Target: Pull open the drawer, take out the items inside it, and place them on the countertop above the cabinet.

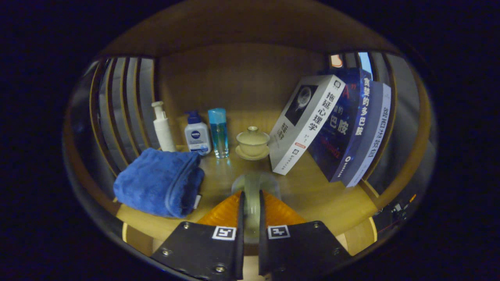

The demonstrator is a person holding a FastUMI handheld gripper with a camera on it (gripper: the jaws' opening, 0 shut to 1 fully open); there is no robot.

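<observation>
My gripper (250, 197) is shut on a pale, translucent object (254, 183). Its rounded end sticks out just ahead of the fingertips, and I cannot tell what kind of thing it is. It hangs low over the wooden countertop (316, 195), in the open patch between a folded blue towel (160, 181) to the left of the fingers and leaning books (308, 121) to the right. Beyond the held object, a pale lidded tea bowl on a saucer (252, 142) stands on the countertop.
Along the back stand a white pump bottle (163, 128), a white bottle with a blue cap (197, 134) and a tall clear blue bottle (218, 130). A wooden back wall (238, 78) and slatted side panels (125, 101) enclose the countertop. More books (363, 125) lean against the right side.
</observation>
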